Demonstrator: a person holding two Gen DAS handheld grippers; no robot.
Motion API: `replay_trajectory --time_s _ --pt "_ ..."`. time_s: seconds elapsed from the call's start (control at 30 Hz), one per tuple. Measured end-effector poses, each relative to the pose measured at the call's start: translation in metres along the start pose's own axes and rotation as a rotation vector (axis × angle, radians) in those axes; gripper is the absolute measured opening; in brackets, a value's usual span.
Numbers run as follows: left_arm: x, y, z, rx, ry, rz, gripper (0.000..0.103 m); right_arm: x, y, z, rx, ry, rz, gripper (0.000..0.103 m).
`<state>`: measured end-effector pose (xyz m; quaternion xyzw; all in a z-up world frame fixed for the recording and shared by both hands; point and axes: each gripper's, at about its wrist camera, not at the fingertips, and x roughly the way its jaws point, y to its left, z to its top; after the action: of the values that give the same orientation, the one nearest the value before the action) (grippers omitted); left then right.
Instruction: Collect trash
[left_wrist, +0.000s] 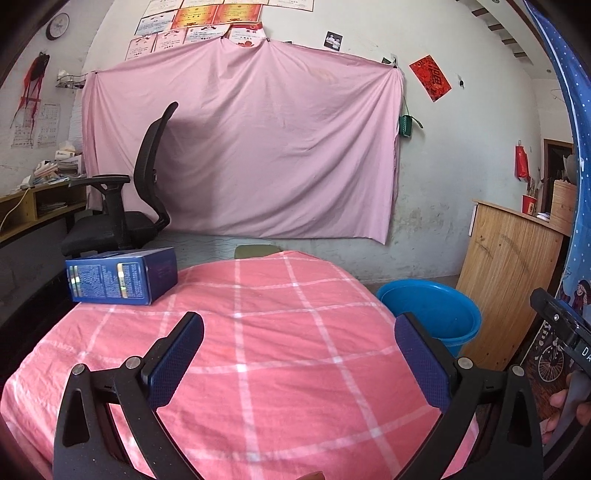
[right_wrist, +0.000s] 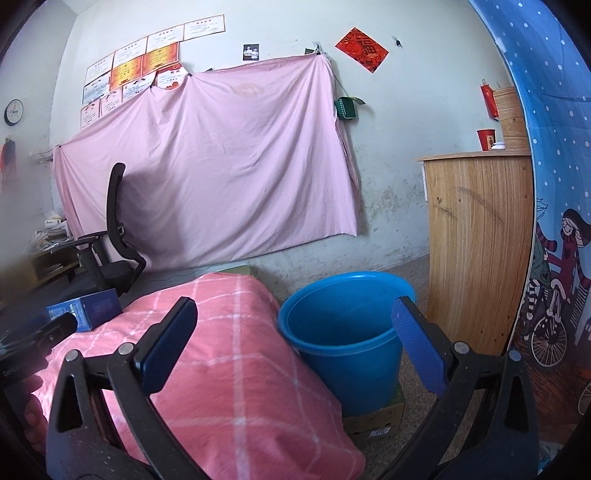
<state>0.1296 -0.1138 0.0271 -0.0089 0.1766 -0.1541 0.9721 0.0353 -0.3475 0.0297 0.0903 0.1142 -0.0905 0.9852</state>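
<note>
A dark blue printed carton (left_wrist: 122, 278) lies on its side at the far left corner of the table, which is covered by a pink checked cloth (left_wrist: 277, 314). The carton (right_wrist: 88, 308) also shows at the left in the right wrist view. A blue plastic bucket (right_wrist: 343, 332) stands on a flat cardboard box on the floor, right of the table; its rim (left_wrist: 432, 306) shows in the left wrist view too. My left gripper (left_wrist: 299, 332) hangs open over the cloth, nothing between its fingers. My right gripper (right_wrist: 295, 321) is open over the table's right edge and the bucket.
A black office chair (left_wrist: 129, 206) stands behind the table's left side. A wooden cabinet (right_wrist: 476, 243) with a red cup (right_wrist: 485, 139) on top stands right of the bucket. A pink sheet (left_wrist: 243, 147) covers the back wall. A blue patterned curtain (right_wrist: 554, 184) hangs at the far right.
</note>
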Motion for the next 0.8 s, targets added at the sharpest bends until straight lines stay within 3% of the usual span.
replay_trajectory --time_s 0.53,0.8 --pt "-0.041 0.024 -0.032 -0.028 0.010 0.034 0.102 -0.043 0.035 -0.029 -0.042 0.047 0.038 0.103" --pt "-0.070 0.033 -0.049 0.009 0.005 0.052 0.102 -0.064 0.057 -0.044 -0.053 0.060 0.066 0.103"
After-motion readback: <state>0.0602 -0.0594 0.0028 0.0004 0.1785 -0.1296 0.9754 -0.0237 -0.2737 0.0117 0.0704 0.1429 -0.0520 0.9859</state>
